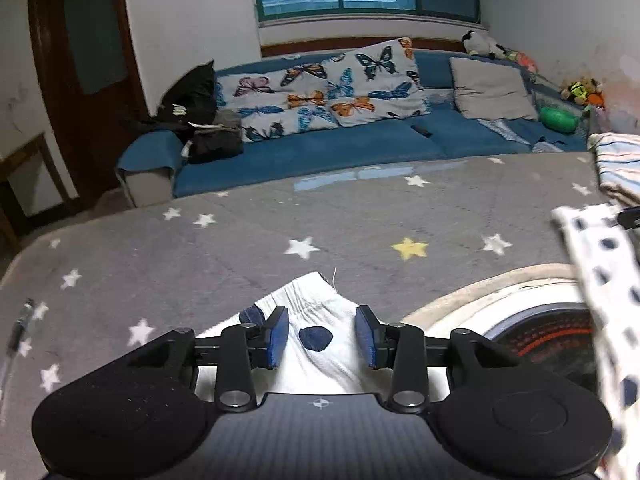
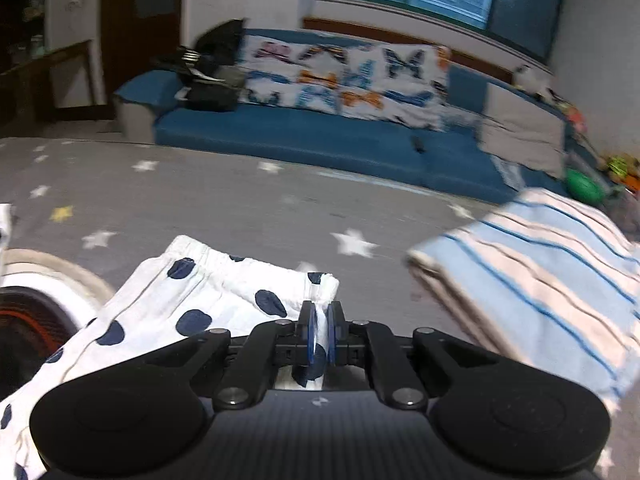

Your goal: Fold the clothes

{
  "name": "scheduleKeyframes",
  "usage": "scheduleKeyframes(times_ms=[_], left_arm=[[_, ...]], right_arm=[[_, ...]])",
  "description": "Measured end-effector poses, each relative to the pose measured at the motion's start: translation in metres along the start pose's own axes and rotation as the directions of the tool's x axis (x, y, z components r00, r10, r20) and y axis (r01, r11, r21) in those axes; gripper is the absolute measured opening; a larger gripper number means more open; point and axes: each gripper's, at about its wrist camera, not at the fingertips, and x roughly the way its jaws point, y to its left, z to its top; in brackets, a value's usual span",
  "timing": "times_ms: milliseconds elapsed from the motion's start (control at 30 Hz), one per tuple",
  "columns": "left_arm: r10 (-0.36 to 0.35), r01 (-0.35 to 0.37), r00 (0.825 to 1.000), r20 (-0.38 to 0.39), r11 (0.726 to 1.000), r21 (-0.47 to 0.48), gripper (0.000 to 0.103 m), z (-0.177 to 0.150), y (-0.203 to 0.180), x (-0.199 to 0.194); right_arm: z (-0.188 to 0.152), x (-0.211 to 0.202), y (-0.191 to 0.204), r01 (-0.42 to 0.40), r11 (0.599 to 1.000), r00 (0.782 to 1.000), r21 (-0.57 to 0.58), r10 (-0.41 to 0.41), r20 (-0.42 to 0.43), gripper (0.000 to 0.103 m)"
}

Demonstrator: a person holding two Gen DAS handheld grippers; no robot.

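white cotton garment with navy polka dots (image 2: 200,300) on grey star-print mat (image 1: 360,220): light, floppy, best taken at elastic-waist corners. right gripper (image 2: 321,330) pinched on its corner; left gripper (image 1: 322,336) jaws apart, cloth between, unpressed.

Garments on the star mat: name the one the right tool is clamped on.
The polka-dot garment, white with navy dots; the right tool pinches its waistband corner. The striped folded cloth lies apart, untouched.
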Motion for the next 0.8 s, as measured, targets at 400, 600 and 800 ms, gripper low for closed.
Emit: scheduleKeyframes(times_ms=[400, 600, 800], left_arm=[[-0.029, 0.033, 0.998, 0.049, 0.997, -0.073, 0.051, -0.010, 0.012, -0.050], [-0.094, 0.095, 0.995, 0.014, 0.993, -0.076, 0.050, -0.047, 0.003, -0.082], [-0.090, 0.089, 0.996, -0.019, 0.996, -0.031, 0.047, -0.079, -0.003, -0.101]], right_arm=[[-0.012, -0.055, -0.022, -0.099, 0.995, 0.995, 0.009, 0.099, 0.016, 0.030], [-0.043, -0.083, 0.007, -0.266, 0.963, 0.964, -0.055, 0.263, -0.042, 0.036], [-0.060, -0.109, 0.031, -0.299, 0.936, 0.952, -0.184, 0.282, -0.116, 0.042]])
